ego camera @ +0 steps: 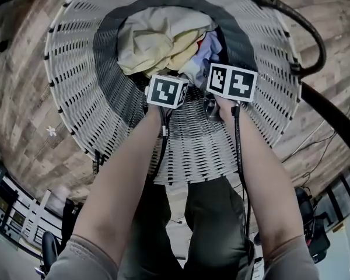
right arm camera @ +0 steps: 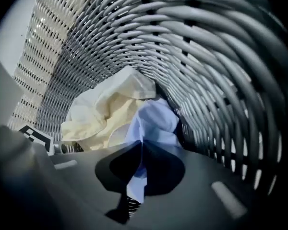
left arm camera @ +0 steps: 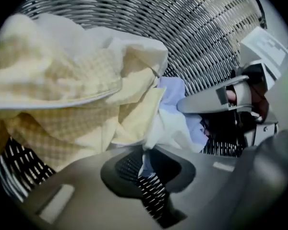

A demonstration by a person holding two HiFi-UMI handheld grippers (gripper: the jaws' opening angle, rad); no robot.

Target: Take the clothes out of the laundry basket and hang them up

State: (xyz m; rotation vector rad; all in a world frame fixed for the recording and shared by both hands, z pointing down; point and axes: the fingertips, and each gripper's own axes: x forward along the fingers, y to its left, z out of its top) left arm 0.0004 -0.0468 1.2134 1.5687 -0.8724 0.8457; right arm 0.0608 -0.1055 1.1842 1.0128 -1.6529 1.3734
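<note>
While the left gripper [left arm camera: 145, 157] and right gripper [right arm camera: 136, 164] are both pinching the blue garment [right arm camera: 156, 119] deep inside the laundry basket [ego camera: 76, 74], the yellow cloth [ego camera: 154, 39] lying against it is likely threatening to drag out too.

White woven laundry basket [ego camera: 76, 69], two crumpled garments inside.
A cream checked garment [ego camera: 149, 39] lies heaped on the basket's bottom; a pale blue garment [ego camera: 209, 51] lies bunched just beside it.
</note>
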